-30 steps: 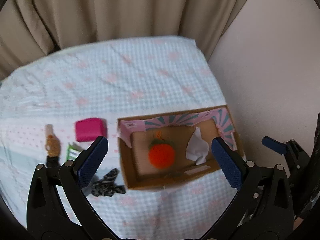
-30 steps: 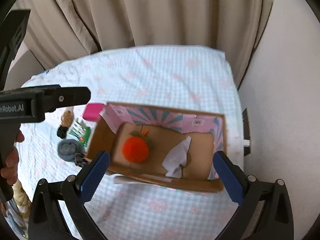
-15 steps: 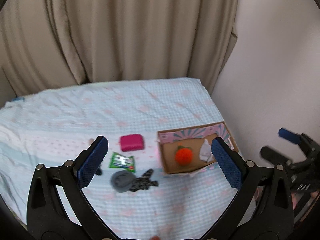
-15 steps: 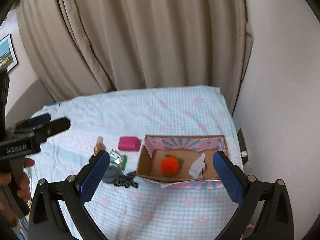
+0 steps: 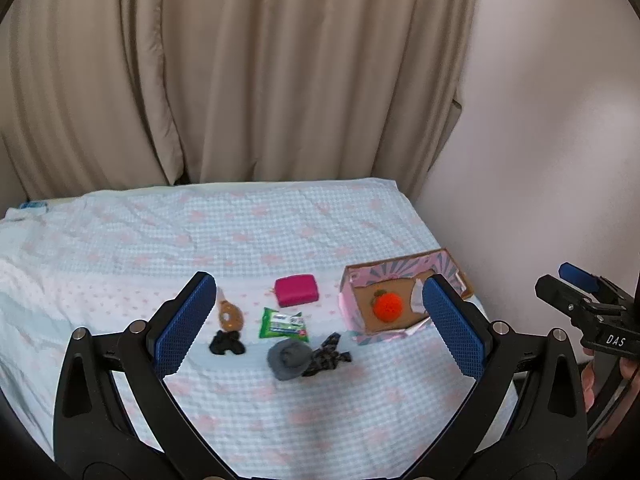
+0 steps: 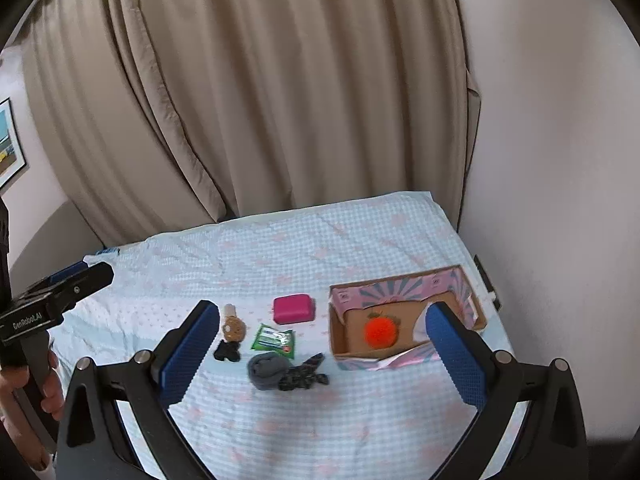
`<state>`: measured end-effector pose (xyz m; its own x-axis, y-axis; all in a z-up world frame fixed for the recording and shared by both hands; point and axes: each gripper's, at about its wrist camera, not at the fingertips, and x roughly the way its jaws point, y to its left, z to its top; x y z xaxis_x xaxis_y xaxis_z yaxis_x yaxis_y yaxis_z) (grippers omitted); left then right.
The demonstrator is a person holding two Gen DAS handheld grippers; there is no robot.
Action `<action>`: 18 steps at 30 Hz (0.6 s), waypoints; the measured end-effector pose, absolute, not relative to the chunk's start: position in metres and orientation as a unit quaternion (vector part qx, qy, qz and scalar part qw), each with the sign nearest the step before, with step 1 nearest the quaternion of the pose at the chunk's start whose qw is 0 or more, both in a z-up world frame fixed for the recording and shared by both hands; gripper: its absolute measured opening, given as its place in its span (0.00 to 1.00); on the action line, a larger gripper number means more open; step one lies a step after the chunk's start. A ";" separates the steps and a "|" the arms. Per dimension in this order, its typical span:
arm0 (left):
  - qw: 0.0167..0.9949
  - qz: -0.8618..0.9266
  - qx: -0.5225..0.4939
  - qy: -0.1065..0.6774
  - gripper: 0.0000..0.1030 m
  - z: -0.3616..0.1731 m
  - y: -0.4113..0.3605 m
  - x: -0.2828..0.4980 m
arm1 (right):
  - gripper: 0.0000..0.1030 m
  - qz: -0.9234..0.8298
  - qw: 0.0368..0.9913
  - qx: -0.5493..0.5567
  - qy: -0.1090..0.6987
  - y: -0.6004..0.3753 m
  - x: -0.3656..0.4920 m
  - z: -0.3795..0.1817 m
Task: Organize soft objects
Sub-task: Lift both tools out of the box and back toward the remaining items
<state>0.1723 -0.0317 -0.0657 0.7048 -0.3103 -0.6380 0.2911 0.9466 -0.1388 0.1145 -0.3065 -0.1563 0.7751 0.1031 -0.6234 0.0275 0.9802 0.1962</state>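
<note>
We hold both claws high above the bed (image 5: 280, 232), the left claw (image 5: 320, 320) and right claw (image 6: 324, 344) spread wide and empty. The cardboard box (image 6: 460, 280) sits near the bed's wall-side edge with the orange plush (image 6: 381, 331) and a white cloth (image 6: 420, 322) inside. The grey sock roll (image 5: 289, 358) touches a dark patterned cloth (image 5: 326, 358), so a pinch there could drag both. Open bedding lies behind the items.

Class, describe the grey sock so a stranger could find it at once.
On the bed, left of the box, lies a cluster of small items. The grey sock is the rolled bundle nearest the camera, below the green packet, touching a dark patterned cloth.
</note>
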 end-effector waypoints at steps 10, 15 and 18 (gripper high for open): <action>0.899 -0.224 0.021 0.376 1.00 -0.112 0.027 0.203 | 1.00 -0.046 0.923 0.153 0.350 -0.240 0.123 -0.195; 0.885 -0.260 0.049 0.383 1.00 -0.152 0.031 0.219 | 1.00 -0.081 0.916 0.171 0.354 -0.219 0.132 -0.230; 0.875 -0.282 0.059 0.389 1.00 -0.182 0.028 0.227 | 1.00 -0.094 0.911 0.184 0.357 -0.212 0.139 -0.255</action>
<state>0.2269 0.0283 -0.1822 0.5391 -0.4473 -0.7137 0.5387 0.8345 -0.1161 0.1392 -0.2115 -0.2554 0.7273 -0.0406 -0.6851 0.3027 0.9149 0.2671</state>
